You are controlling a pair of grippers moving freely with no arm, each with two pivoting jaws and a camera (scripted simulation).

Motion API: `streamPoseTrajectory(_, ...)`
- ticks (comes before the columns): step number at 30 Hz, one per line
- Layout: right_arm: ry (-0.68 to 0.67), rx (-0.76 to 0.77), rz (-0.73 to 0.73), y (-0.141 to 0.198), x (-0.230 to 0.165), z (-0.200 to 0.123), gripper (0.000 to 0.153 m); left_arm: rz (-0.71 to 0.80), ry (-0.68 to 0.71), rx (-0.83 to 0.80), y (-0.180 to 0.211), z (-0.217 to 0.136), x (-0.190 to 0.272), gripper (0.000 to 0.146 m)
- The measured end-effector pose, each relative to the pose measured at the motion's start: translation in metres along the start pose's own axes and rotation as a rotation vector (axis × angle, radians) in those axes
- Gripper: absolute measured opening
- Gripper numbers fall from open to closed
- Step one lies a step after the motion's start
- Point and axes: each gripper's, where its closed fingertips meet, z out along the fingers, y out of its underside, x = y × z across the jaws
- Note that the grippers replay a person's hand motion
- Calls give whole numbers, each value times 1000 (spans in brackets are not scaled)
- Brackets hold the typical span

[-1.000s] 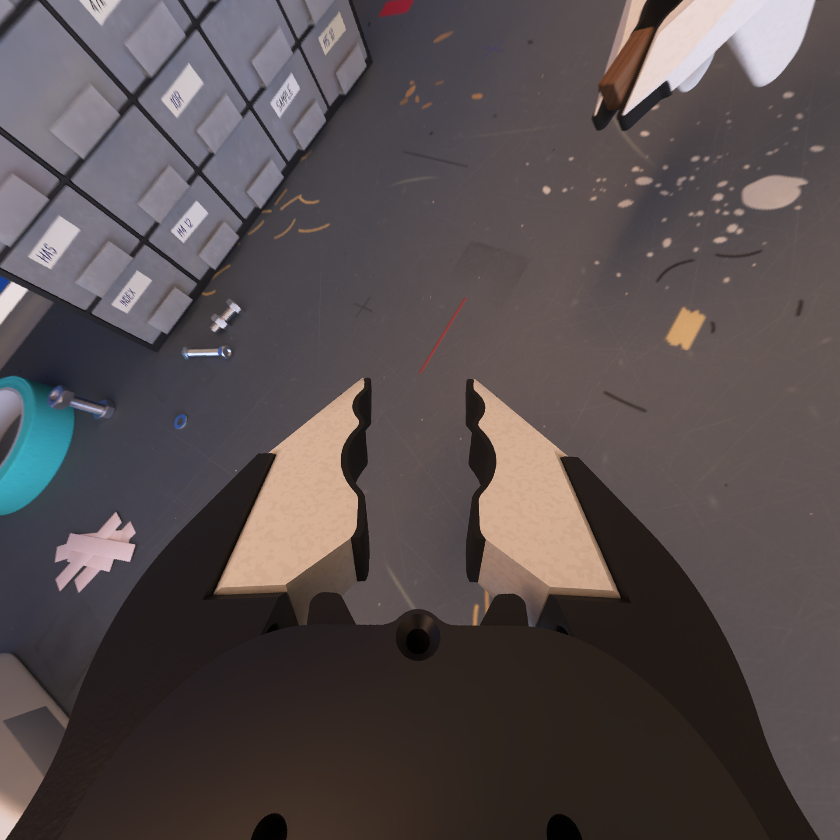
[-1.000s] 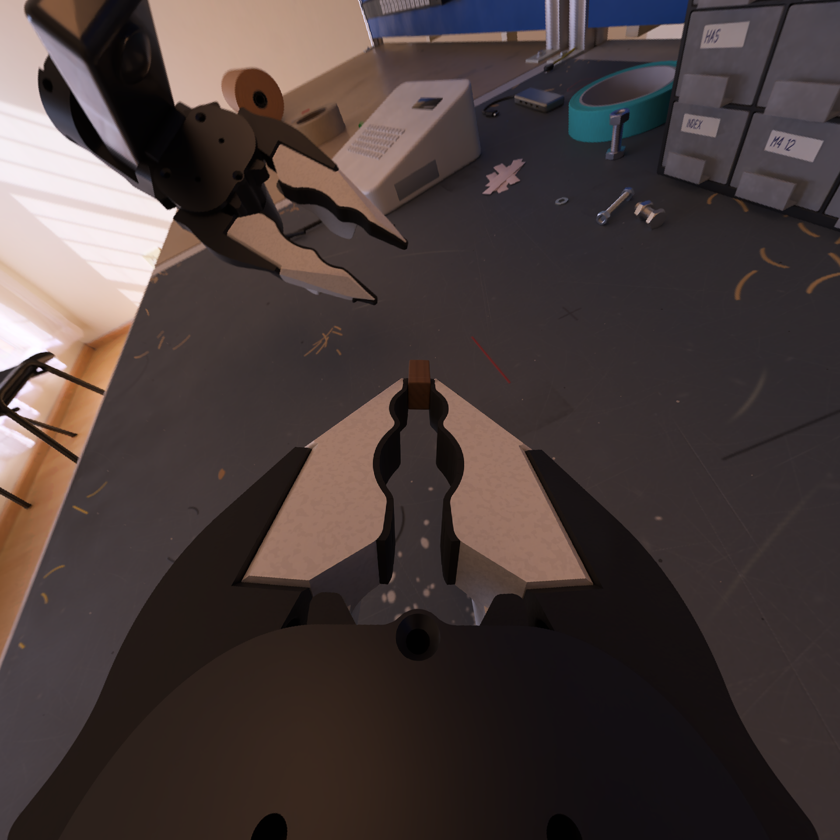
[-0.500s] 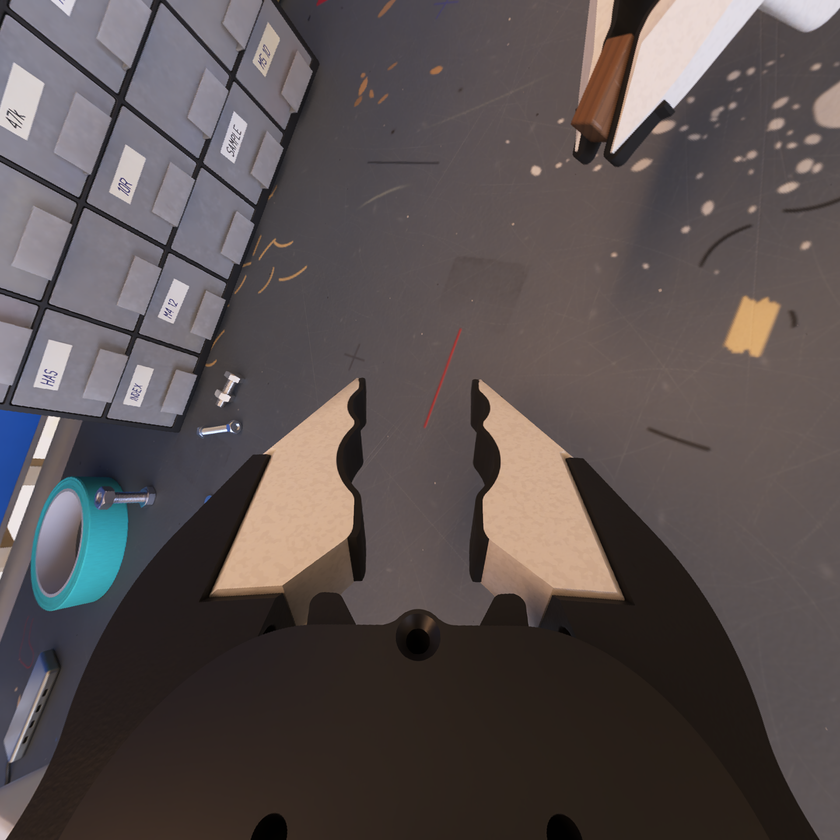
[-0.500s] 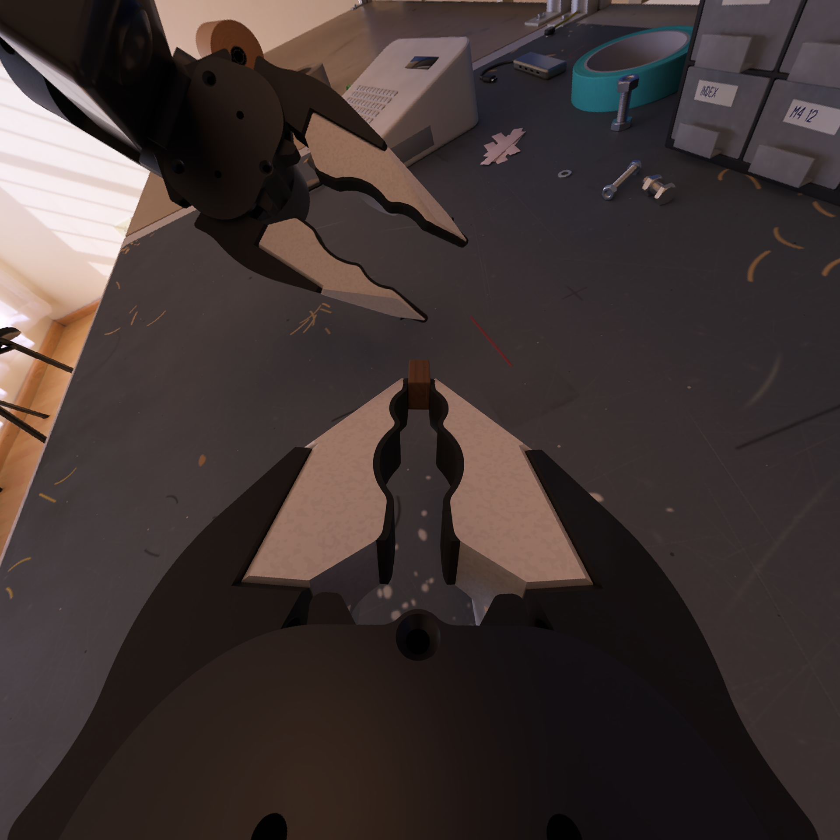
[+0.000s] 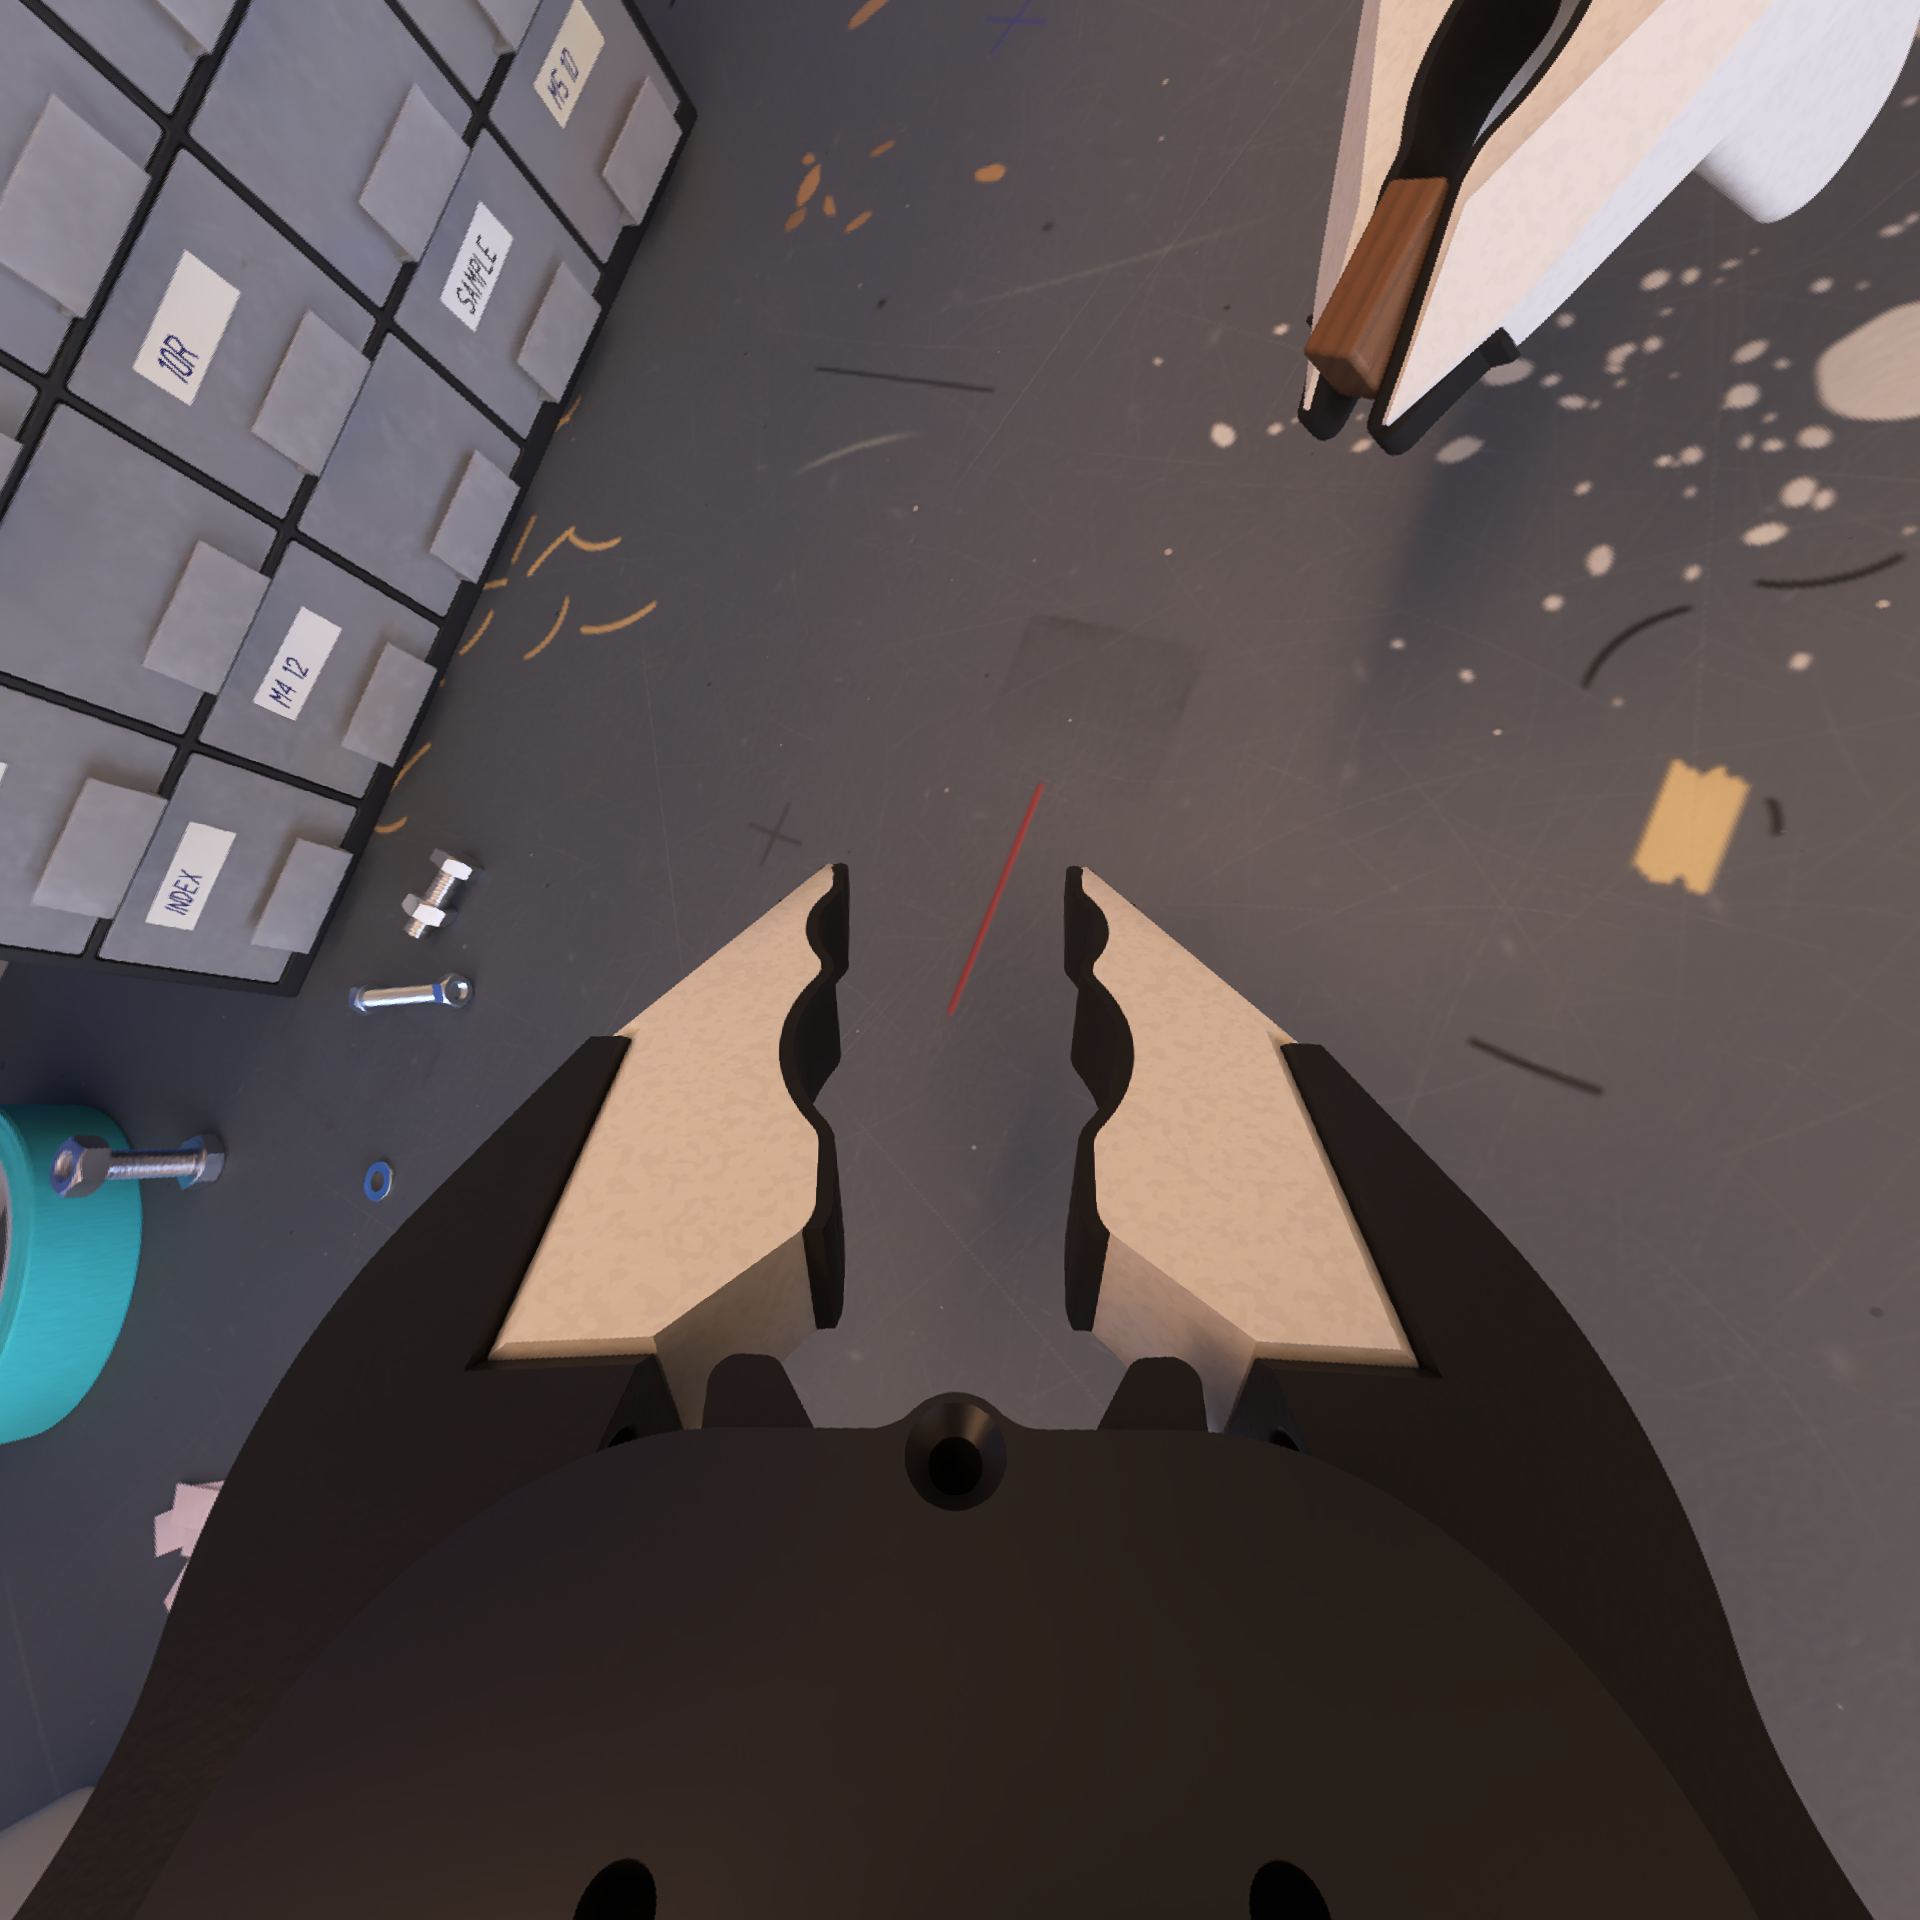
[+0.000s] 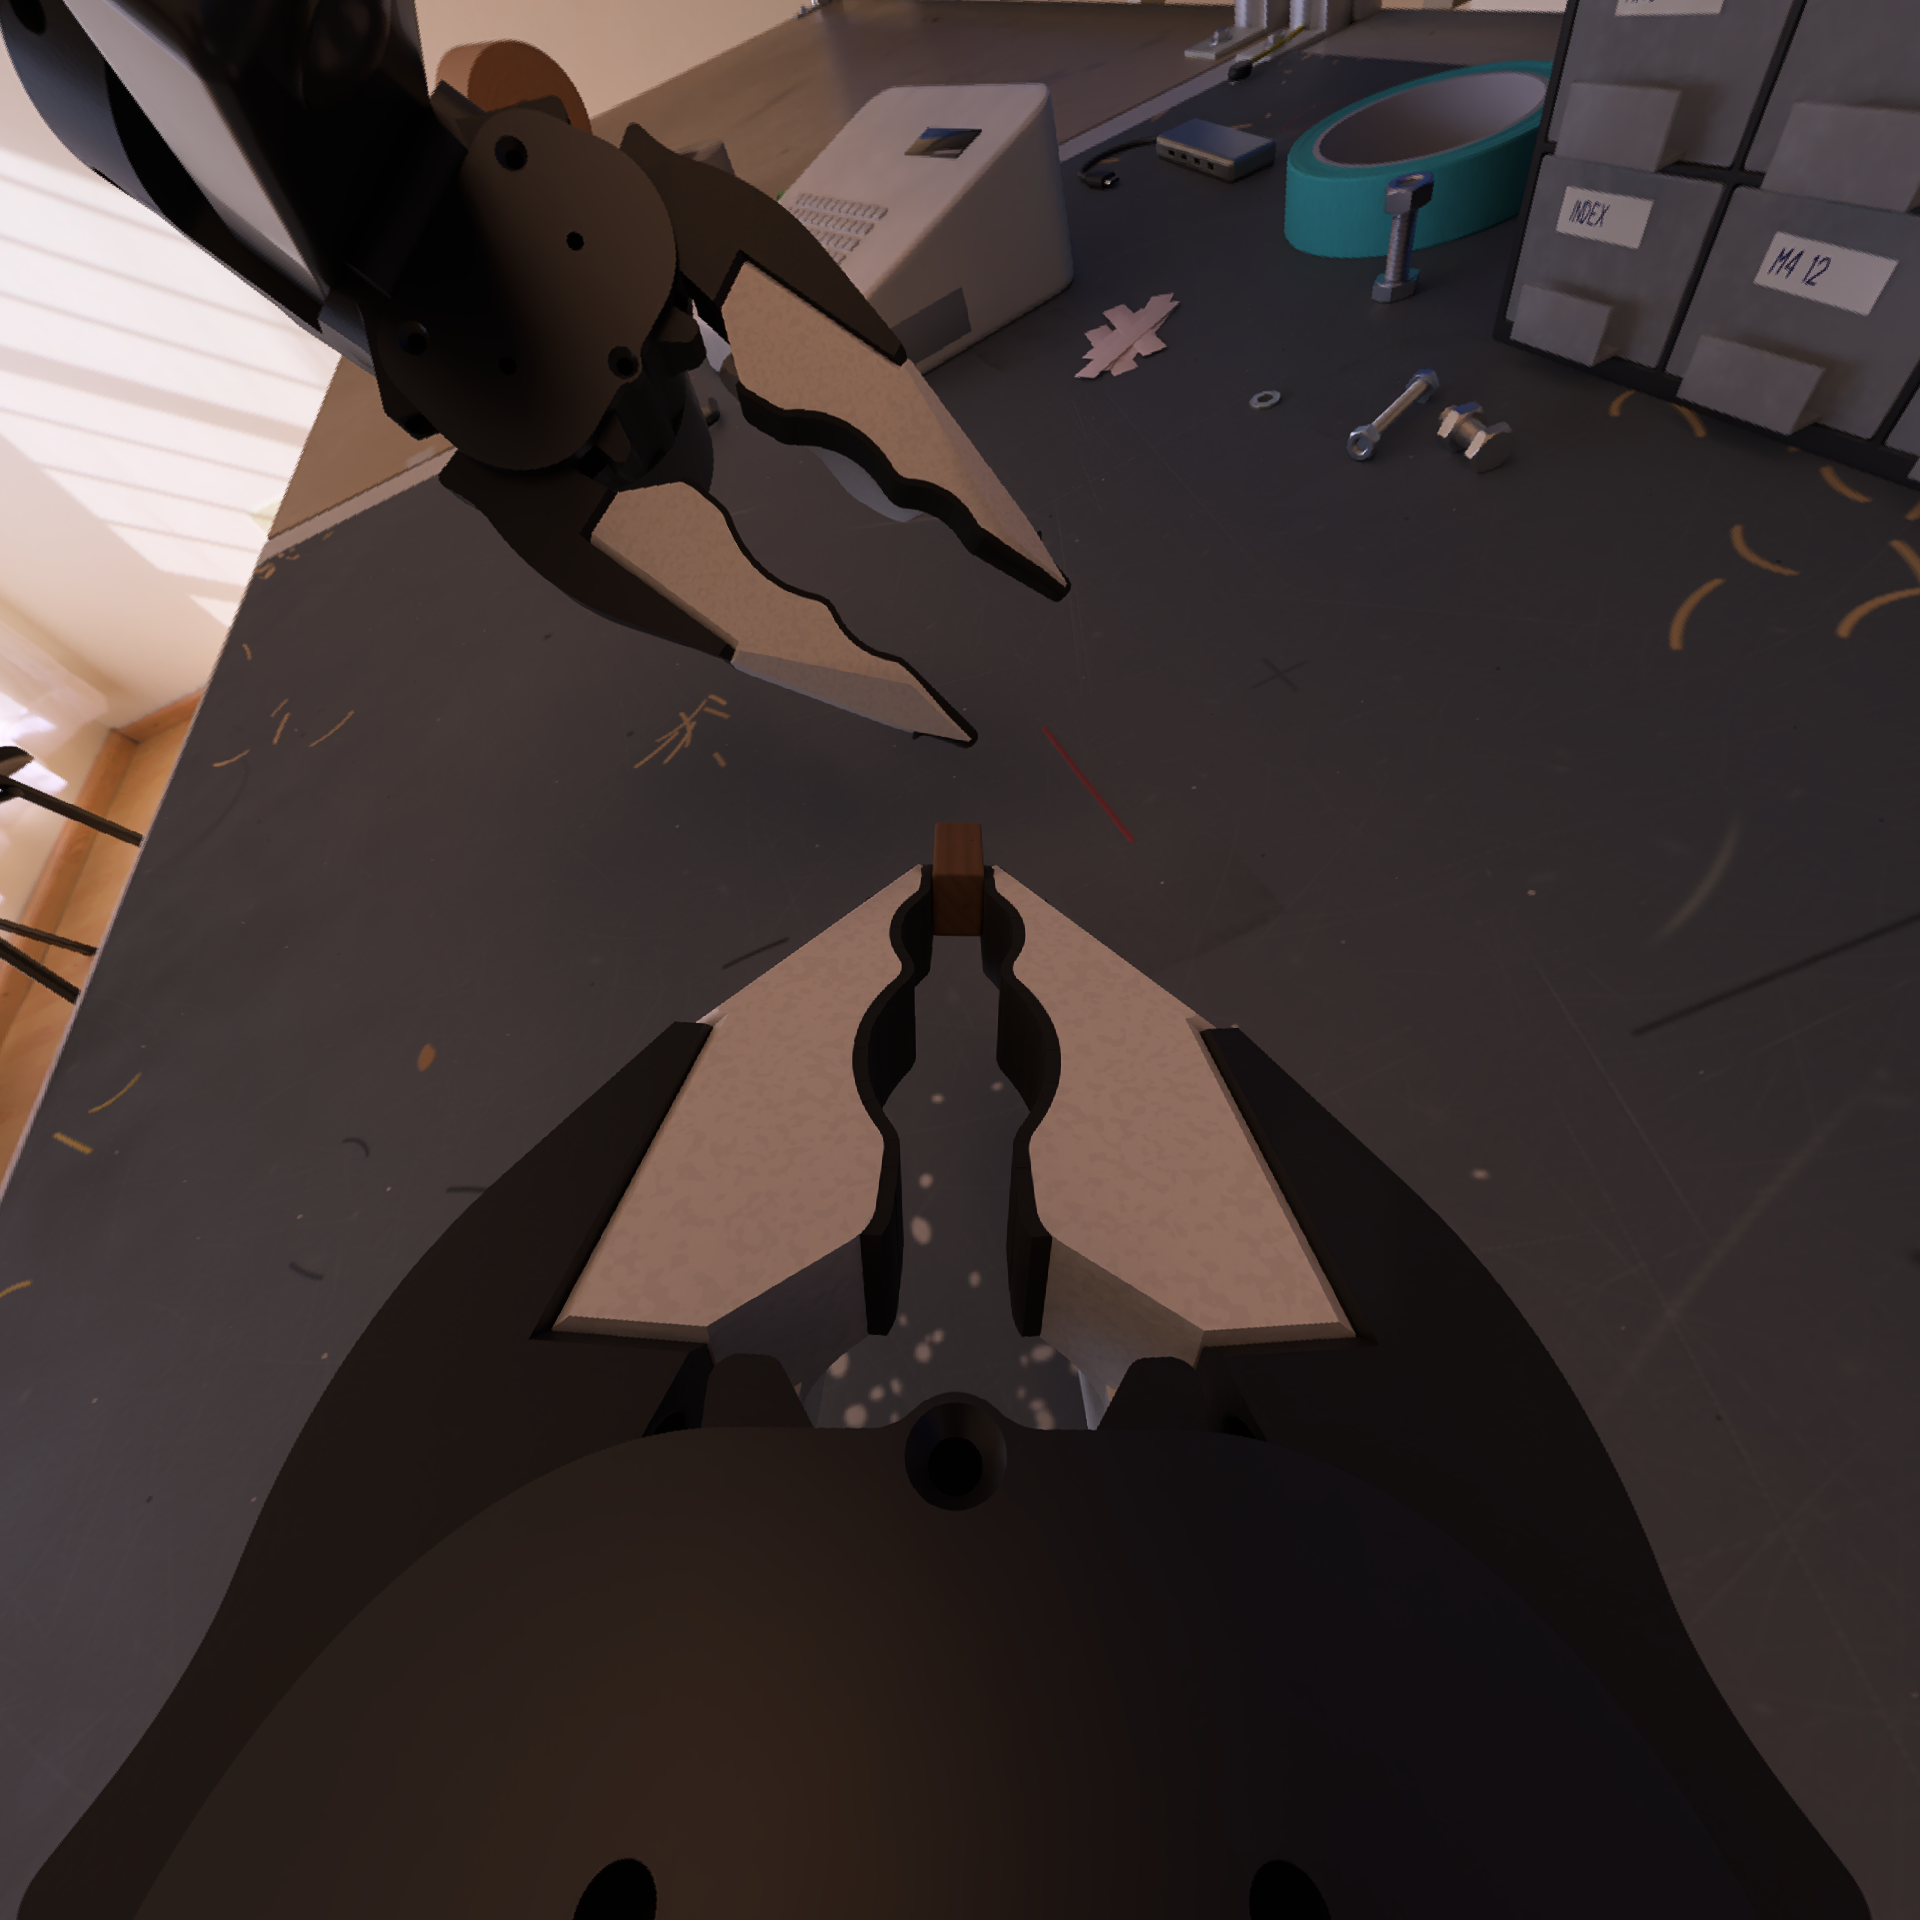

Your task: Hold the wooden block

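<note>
**Block pinched at the right fingertips, left gripper nearer than before**

Wooden block (image 6: 957,879) sits clamped between the tips of the right gripper (image 6: 957,885), clear of the dark workbench (image 6: 1455,935); we see its far end protrude past the fingertips. In the left wrist view we find the same block (image 5: 1374,287) as a slim brown bar between the right gripper's (image 5: 1351,410) pale fingers, at upper right.

Compared with half a second ago, we note that the left gripper (image 6: 1013,665) appears larger and closer to the block in the right wrist view, its lower fingertip now just beyond the block's end. Its jaws stay spread, with nothing between them; in its own view the left gripper (image 5: 956,883) frames a thin red line (image 5: 995,900) on the bench. The grip on the block is unchanged.

The drawer cabinet (image 5: 260,468) is cut off by the frame edge, as is the teal tape roll (image 5: 62,1278). A bolt (image 5: 140,1164) lies against the roll. We cannot see the block's near end behind the right fingers.
</note>
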Motion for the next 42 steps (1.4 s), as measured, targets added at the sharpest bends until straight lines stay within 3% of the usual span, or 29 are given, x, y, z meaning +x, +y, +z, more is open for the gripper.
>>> streamPoseTrajectory(5,3,-17,-31,-5,6,7,7,-17,27,-59,7,8,-4,50)
streamPoseTrajectory(9,-2,-18,-36,-8,9,11,7,-33,77,-107,16,14,-1,47)
streamPoseTrajectory(42,-26,-28,5,3,16,17,7,-211,171,-42,10,16,-5,44)
